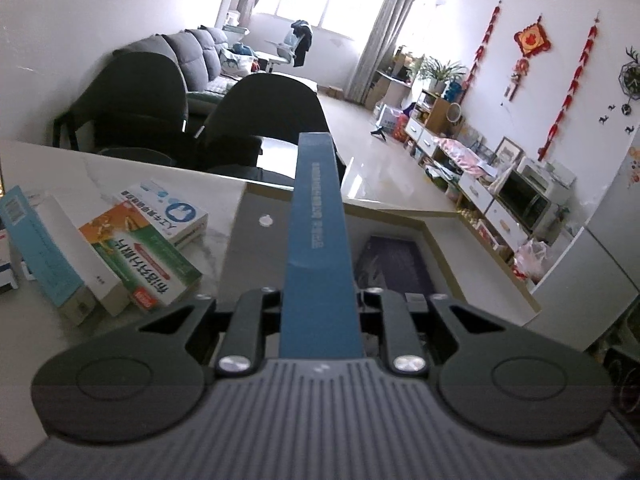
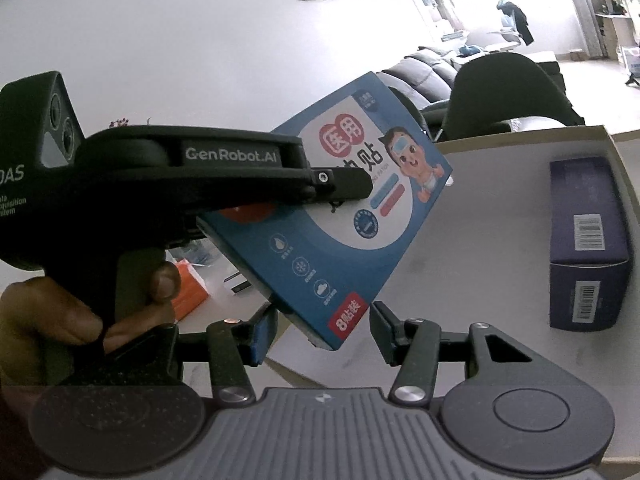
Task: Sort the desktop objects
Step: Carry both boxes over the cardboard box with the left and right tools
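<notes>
While we look along the left gripper, we see the blue patch box pinched edge-on between its fingers, its thin spine running straight away from us toward twelve o'clock. In the right wrist view the same blue patch box shows its wide front, with a cartoon baby on it, and it hangs tilted in the air with one corner dipping down to six o'clock. Its long side slants from eleven o'clock down to five o'clock in that view.

We think the box is being carried to the cardboard tray, which lies just under and past it. A dark purple box already rests inside the tray, at about one o'clock from the left fingers. So the free spot for the blue box looks to be on the near left part of the tray floor.

Our right gripper has its fingers spread wide and holds nothing. The low corner of the blue box hangs right between them, but we cannot tell if it touches either one. Our left gripper is the one doing the job here.

Off at nine o'clock in the left view, a green and orange medicine box, a white and blue box and a pale blue book lie in a loose pile on the white table.
</notes>
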